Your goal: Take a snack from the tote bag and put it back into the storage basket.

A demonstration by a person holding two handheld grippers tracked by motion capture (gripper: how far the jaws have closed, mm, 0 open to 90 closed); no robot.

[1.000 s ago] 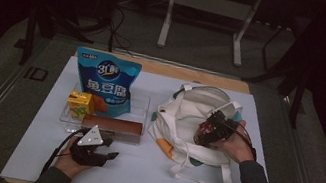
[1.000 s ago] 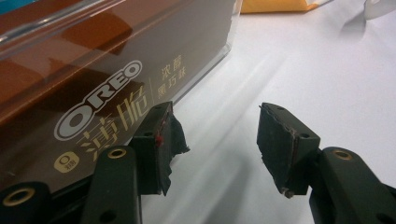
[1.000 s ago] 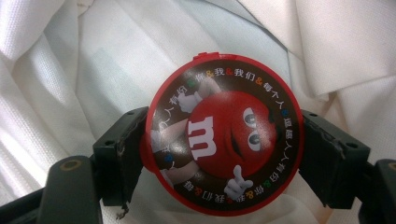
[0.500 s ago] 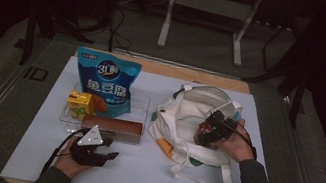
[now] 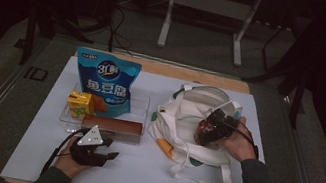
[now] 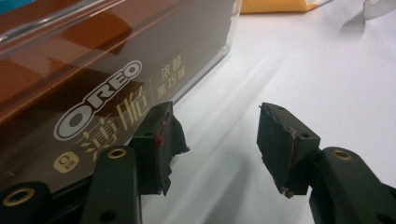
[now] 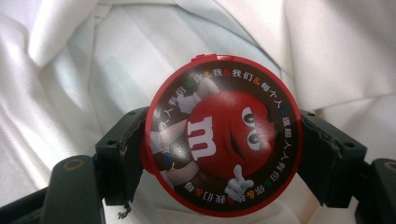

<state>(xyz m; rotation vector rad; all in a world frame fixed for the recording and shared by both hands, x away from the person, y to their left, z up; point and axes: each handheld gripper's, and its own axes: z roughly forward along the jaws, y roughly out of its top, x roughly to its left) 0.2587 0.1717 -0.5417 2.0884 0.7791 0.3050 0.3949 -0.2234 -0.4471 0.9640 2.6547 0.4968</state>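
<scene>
1. Dark floor, cables and a metal stand lay behind the table [image 5: 145, 180], which had a white top.
2. On the right side of the table lay a white bag [image 5: 186, 121], its mouth open and its straps spread toward the near edge.
3. The right gripper [image 5: 210, 129] was over the bag, held by the right hand [image 5: 238, 143].
4. Its jaws pinched a round candy tub [image 7: 223, 135] from both sides; the red lid with the letter "m" faced the right gripper view, with white bag cloth all around it.
5. In the high view the tub [image 5: 203, 131] sat just above the bag's opening.
6. On the left side stood a clear tray [image 5: 146, 104] holding a blue pouch [image 5: 107, 81], a yellow carton [image 5: 80, 104] and a brown Oreo box [image 5: 114, 126].
7. The left gripper [image 5: 105, 150] rested on the table just in front of the tray, in the left hand [image 5: 73, 159].
8. Its jaws stood spread with nothing between them, one pad [image 6: 159, 140] close beside the Oreo box [image 6: 93, 102].
</scene>
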